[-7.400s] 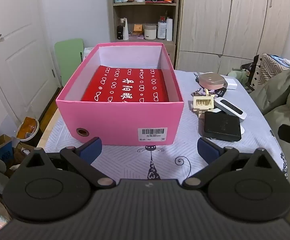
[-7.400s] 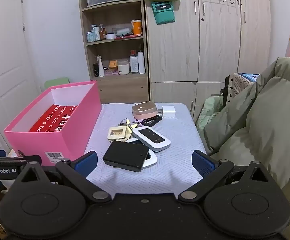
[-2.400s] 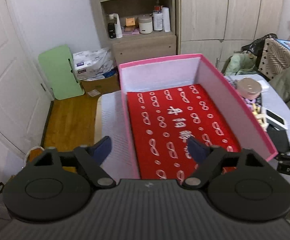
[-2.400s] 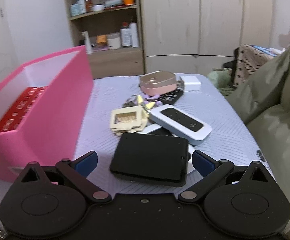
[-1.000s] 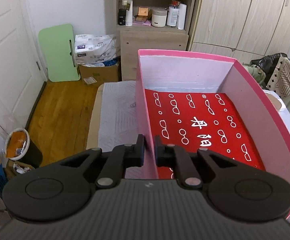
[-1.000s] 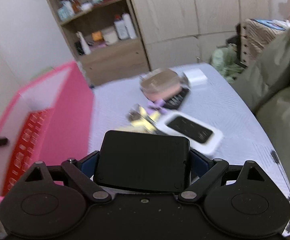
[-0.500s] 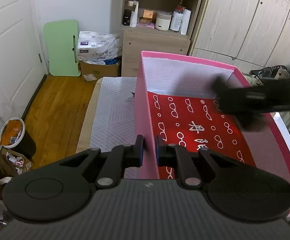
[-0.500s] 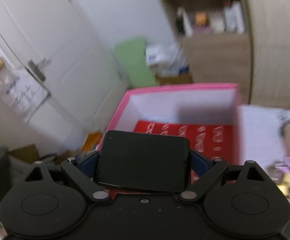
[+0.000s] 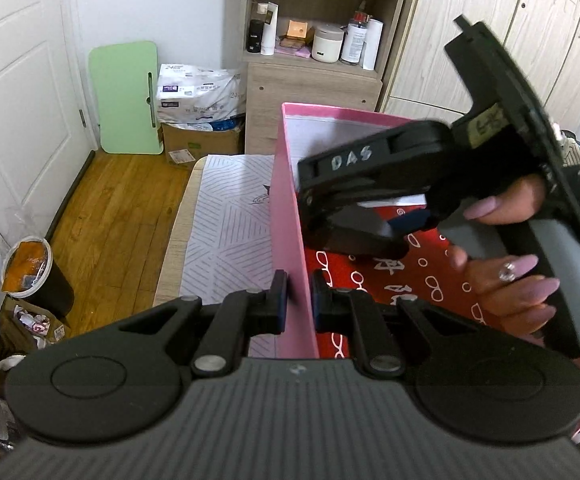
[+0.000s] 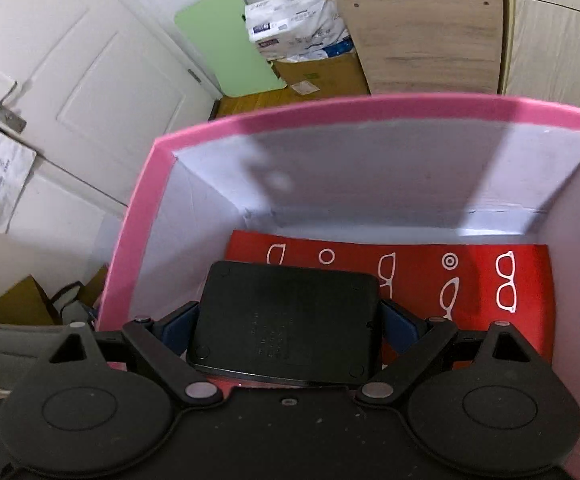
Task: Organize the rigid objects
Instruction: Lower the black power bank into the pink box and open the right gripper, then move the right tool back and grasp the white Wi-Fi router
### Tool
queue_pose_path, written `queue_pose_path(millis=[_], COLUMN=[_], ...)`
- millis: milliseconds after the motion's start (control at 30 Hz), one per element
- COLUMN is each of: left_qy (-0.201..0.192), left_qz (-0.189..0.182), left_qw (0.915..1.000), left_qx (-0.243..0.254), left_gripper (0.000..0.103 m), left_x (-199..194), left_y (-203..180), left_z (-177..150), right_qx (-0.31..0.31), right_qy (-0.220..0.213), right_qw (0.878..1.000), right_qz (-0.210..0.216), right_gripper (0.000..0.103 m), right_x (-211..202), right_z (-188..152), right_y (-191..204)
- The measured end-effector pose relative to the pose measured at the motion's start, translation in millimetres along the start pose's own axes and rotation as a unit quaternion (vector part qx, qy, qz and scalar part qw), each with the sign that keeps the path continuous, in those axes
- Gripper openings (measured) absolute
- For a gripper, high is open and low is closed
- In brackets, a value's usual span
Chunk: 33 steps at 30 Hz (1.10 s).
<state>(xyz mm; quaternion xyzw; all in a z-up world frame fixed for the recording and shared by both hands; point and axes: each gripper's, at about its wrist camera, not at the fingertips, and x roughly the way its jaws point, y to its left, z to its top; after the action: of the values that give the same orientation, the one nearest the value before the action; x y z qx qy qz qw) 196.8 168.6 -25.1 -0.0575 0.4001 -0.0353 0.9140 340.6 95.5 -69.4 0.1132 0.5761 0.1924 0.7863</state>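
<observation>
A pink box (image 9: 290, 216) with a red patterned floor stands on the table; it also shows in the right wrist view (image 10: 129, 216). My left gripper (image 9: 297, 302) is shut on the box's left wall. My right gripper (image 10: 287, 320) is shut on a flat black rectangular device (image 10: 290, 316) and holds it inside the box, over the near left part of the red floor. In the left wrist view the right gripper (image 9: 364, 220) reaches into the box from the right, with the black device (image 9: 354, 226) dark beneath it.
A wooden shelf unit (image 9: 314, 32) and wardrobe doors stand behind the table. A green board (image 9: 127, 96) leans on the wall by a white door (image 9: 13, 92). A tub (image 9: 29, 268) and clutter sit on the wood floor at left.
My right gripper has carried the black device down into the pink box. My left gripper stays clamped on the box's left wall.
</observation>
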Motion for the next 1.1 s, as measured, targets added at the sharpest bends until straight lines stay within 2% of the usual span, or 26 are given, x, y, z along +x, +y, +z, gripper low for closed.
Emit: queue_pose_path(millis=[167, 300, 433, 633, 800, 967, 1100], left_qy=[-0.001, -0.001, 0.0, 0.0, 0.004, 0.005, 0.004], left_qz=[0.003, 0.006, 0.005, 0.01, 0.016, 0.024, 0.03], left_qw=[1.0, 1.0, 0.9999, 0.9999, 0.9999, 0.9997, 0.9995], left_qx=[-0.005, -0.006, -0.01, -0.006, -0.002, 0.003, 0.008], left_gripper=[0.01, 0.01, 0.01, 0.01, 0.009, 0.009, 0.009], left_x=[-1.0, -2.5, -3.0, -3.3, -3.8, -4.4, -5.2], left_y=[-0.6, -2.0, -0.7, -3.1, -6.4, -11.7, -15.6], left_z=[-1.7, -1.7, -1.5, -1.1, 0.4, 2.0, 1.1], right_qx=[-0.004, 0.009, 0.0, -0.024, -0.011, 0.002, 0.01], right_qy=[-0.008, -0.027, -0.064, -0.125, -0.166, -0.203, -0.216], right_qw=[1.0, 0.999, 0.997, 0.989, 0.982, 0.976, 0.975], right_qz=[0.003, 0.041, 0.039, 0.073, 0.085, 0.074, 0.053], right_gripper=[0.097, 0.097, 0.097, 0.097, 0.097, 0.097, 0.097], right_x=[0.5, -27.3, -66.6, -142.2, -185.6, -212.5, -225.3], right_z=[4.1, 3.8, -8.8, -46.2, -82.3, -114.2, -137.0], right_y=[1.5, -6.4, -9.9, -31.5, -63.0, -93.1, -109.6])
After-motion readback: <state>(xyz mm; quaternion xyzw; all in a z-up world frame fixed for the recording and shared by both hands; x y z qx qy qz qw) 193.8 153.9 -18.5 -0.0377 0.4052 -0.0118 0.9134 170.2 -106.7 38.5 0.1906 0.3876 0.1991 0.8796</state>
